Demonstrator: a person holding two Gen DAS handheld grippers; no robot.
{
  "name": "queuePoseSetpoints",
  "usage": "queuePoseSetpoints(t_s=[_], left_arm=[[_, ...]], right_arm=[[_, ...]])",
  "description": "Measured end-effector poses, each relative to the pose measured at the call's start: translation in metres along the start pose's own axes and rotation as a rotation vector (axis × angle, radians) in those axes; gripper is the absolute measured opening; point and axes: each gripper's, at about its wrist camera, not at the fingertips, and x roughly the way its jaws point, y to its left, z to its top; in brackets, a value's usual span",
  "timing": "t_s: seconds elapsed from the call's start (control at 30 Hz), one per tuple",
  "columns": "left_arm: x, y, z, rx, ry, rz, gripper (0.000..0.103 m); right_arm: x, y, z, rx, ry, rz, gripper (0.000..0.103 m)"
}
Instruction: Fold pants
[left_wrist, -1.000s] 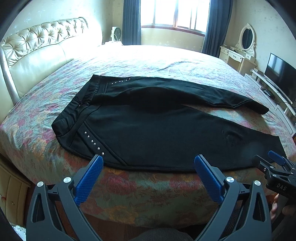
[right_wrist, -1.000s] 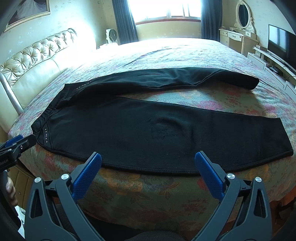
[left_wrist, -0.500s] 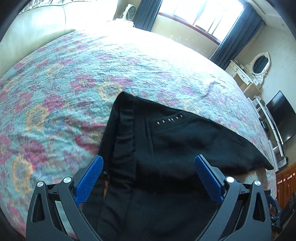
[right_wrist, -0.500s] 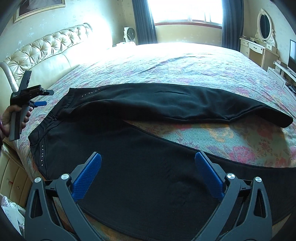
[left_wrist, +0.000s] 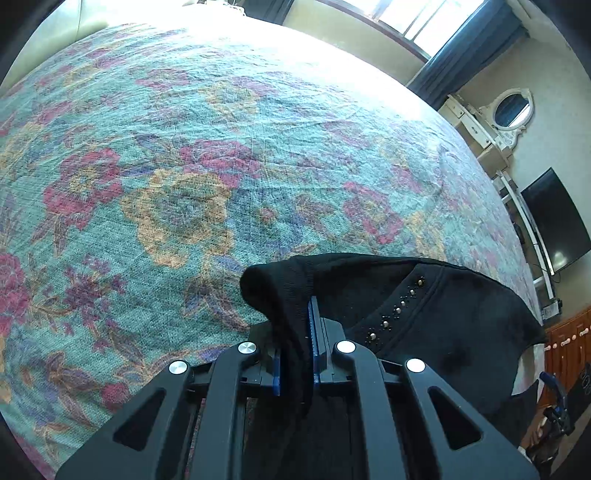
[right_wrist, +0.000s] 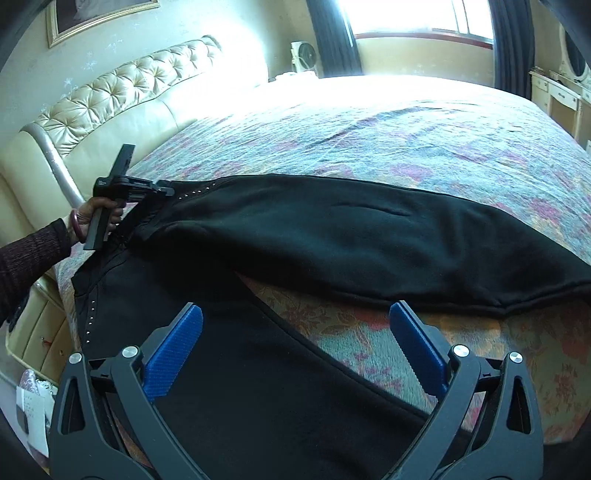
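Across the floral bedspread (left_wrist: 177, 155), the left gripper (left_wrist: 295, 350), wide a moment ago, now pinches the black pants (right_wrist: 332, 236) apparently at the waistband corner, ready to fold, while the right gripper (right_wrist: 295, 339) gapes empty above a leg.

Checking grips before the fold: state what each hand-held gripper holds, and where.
The left hand-held gripper is shut on the black pants at the waistband's far corner. The right hand-held gripper is open, holding nothing.
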Motion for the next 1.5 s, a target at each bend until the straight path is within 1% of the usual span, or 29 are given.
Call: queuePoseSetpoints(t_s=[0.03,0.1,0.13,0.23,0.27,0.33,0.37,0.43,0.47,0.5,0.53,0.57,0.6,0.63,0.67,0.7,0.77,0.83,0.93,1.03,1.1,1.13,1.2,1.3,1.33,1.4,1.43,1.47,1.5], left_arm=[[0.002,-0.002,-0.001,0.019,0.009,0.001,0.01],[0.004,0.001,-0.001,0.023,0.012,0.006,0.01],[0.004,0.004,-0.001,0.01,0.01,-0.001,0.01],[0.007,0.012,0.0,-0.022,0.017,-0.005,0.01],[0.007,0.012,0.001,-0.025,0.016,-0.002,0.01],[0.01,0.013,0.001,-0.03,0.015,0.003,0.01],[0.01,0.013,0.002,-0.035,0.014,0.0,0.01],[0.011,0.014,0.004,-0.033,0.017,-0.003,0.01],[0.013,0.014,0.006,-0.034,0.019,-0.003,0.011],[0.014,0.014,0.007,-0.032,0.023,0.0,0.013],[0.014,0.014,0.009,-0.03,0.028,0.001,0.013],[0.015,0.014,0.011,-0.03,0.029,0.004,0.013],[0.016,0.014,0.012,-0.033,0.026,0.006,0.014],[0.016,0.013,0.013,-0.036,0.024,0.011,0.014],[0.017,0.013,0.013,-0.034,0.021,0.016,0.014],[0.017,0.012,0.012,-0.028,0.017,0.02,0.013],[0.013,0.01,0.01,-0.014,-0.003,0.024,0.009],[0.004,0.007,0.008,-0.017,-0.05,0.012,0.008],[-0.03,0.003,0.0,-0.008,-0.185,-0.094,0.008],[-0.071,-0.002,-0.015,0.034,-0.283,-0.198,0.008],[-0.099,-0.007,-0.03,0.056,-0.341,-0.263,0.008],[-0.113,-0.007,-0.041,0.063,-0.367,-0.292,0.008],[-0.137,-0.005,-0.067,0.07,-0.4,-0.339,0.008],[-0.162,0.001,-0.111,0.063,-0.412,-0.382,0.009],[-0.165,0.004,-0.127,0.05,-0.403,-0.383,0.01],[-0.165,0.015,-0.156,0.017,-0.364,-0.353,0.014],[-0.162,0.022,-0.171,-0.011,-0.326,-0.347,0.022],[-0.158,0.029,-0.185,-0.035,-0.28,-0.316,0.033],[-0.154,0.035,-0.199,-0.048,-0.241,-0.265,0.04]], right_arm=[[0.002,-0.01,0.013,-0.025,0.011,0.041,0.101],[0.012,-0.032,0.041,-0.09,0.023,0.075,0.101],[0.021,-0.044,0.056,-0.142,0.049,0.085,0.101],[0.06,-0.077,0.092,-0.279,0.163,-0.061,0.101],[0.075,-0.089,0.099,-0.312,0.212,-0.088,0.101],[0.102,-0.109,0.109,-0.341,0.293,-0.119,0.101],[0.112,-0.118,0.114,-0.342,0.317,-0.123,0.101],[0.13,-0.132,0.116,-0.332,0.369,-0.088,0.101],[0.138,-0.137,0.116,-0.336,0.39,-0.103,0.1],[0.147,-0.142,0.116,-0.335,0.42,-0.109,0.095],[0.154,-0.146,0.114,-0.322,0.453,-0.089,0.088],[0.155,-0.148,0.113,-0.305,0.454,-0.075,0.086],[0.154,-0.149,0.113,-0.288,0.457,-0.055,0.07],[0.15,-0.149,0.115,-0.277,0.455,-0.029,0.039],[0.145,-0.148,0.116,-0.268,0.457,0.015,0.016],[0.138,-0.143,0.116,-0.273,0.447,0.025,0.008],[0.127,-0.125,0.112,-0.348,0.421,-0.04,0.008],[0.109,-0.107,0.11,-0.401,0.356,-0.103,0.008],[0.066,-0.083,0.107,-0.425,0.221,-0.15,0.008],[0.013,-0.051,0.087,-0.48,0.098,-0.212,0.008],[-0.022,-0.029,0.065,-0.498,0.025,-0.224,0.008],[-0.038,-0.019,0.051,-0.489,-0.001,-0.222,0.008],[-0.063,0.002,0.017,-0.507,-0.04,-0.25,0.009],[-0.082,0.03,-0.043,-0.525,-0.046,-0.272,0.009],[-0.083,0.036,-0.061,-0.528,-0.03,-0.263,0.009],[-0.076,0.046,-0.096,-0.525,0.023,-0.248,0.01],[-0.069,0.048,-0.111,-0.508,0.06,-0.236,0.012],[-0.061,0.051,-0.125,-0.498,0.101,-0.23,0.015],[-0.056,0.053,-0.136,-0.489,0.135,-0.23,0.021]])
